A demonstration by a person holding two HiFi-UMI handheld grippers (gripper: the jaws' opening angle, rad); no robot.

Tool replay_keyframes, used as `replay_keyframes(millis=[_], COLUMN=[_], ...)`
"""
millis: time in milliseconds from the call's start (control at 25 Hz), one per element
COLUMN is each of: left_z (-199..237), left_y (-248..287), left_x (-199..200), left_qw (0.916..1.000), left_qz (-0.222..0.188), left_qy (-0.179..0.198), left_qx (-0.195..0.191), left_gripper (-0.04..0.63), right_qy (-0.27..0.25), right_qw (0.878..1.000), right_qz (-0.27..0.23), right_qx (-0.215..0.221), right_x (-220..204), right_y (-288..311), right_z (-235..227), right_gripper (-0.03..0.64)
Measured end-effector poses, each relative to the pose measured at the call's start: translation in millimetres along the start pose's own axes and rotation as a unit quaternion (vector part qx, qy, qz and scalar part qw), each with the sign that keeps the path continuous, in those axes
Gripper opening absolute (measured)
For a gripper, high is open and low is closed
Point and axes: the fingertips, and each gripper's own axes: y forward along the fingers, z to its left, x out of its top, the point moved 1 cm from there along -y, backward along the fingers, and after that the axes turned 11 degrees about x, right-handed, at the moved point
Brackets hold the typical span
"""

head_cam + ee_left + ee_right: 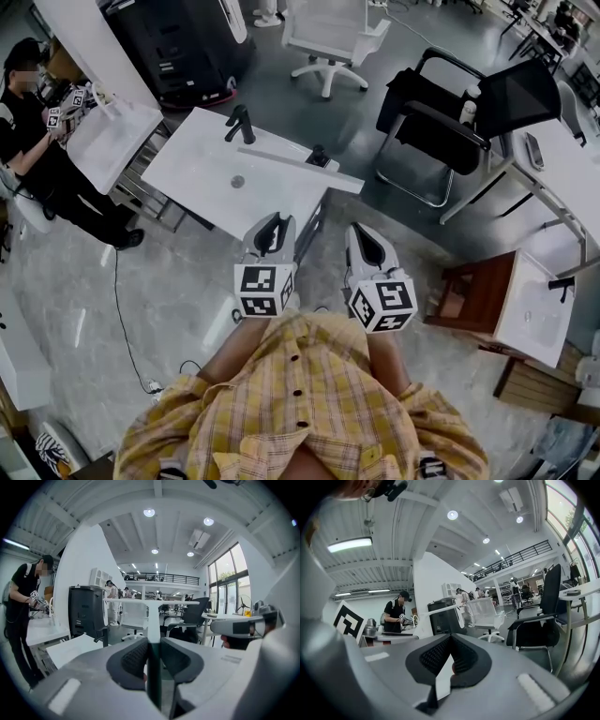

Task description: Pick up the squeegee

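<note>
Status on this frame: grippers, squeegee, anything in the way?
Left hand-held gripper shut on stem of white T-shaped squeegee. Squeegee held out over white sink top. Right hand-held gripper shut, empty. Nothing in the way.

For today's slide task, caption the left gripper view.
Left gripper shut on an upright squeegee, white blade crosswise above the jaws.

L: left gripper (274, 223) jaws seemingly together | R: right gripper (364, 232) jaws together

Squeegee handle (154, 620): disappearing between the pads (133, 658) of the left gripper (153, 643), lower end not showing.
Wearer's hands: lying hidden behind the marker cubes (263, 290) in the head view.
Person (23, 131) at far sink (117, 141): running off the left edge.
Distant figures (114, 606): standing too small to tell apart.
</note>
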Motion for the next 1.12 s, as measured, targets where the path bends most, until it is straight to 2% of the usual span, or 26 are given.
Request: replay_keyframes(millis=[520, 1120], left_z=[-17, -18], left_y=[-10, -9], left_x=[19, 20], left_qw=[0.9987, 0.9980], left_qz=[-0.049, -0.062], left_qy=[0.008, 0.004], left_qx=[-0.006, -0.005], left_gripper=[0.086, 0.086], right_qy=[-0.011, -0.011], right_qw=[1.000, 1.000], right_qz=[-0.008, -0.013], right_qx=[-0.006, -0.008], right_x=[6, 4], right_y=[-12, -13], right_z=[-11, -13], right_gripper=[-0.002, -0.002])
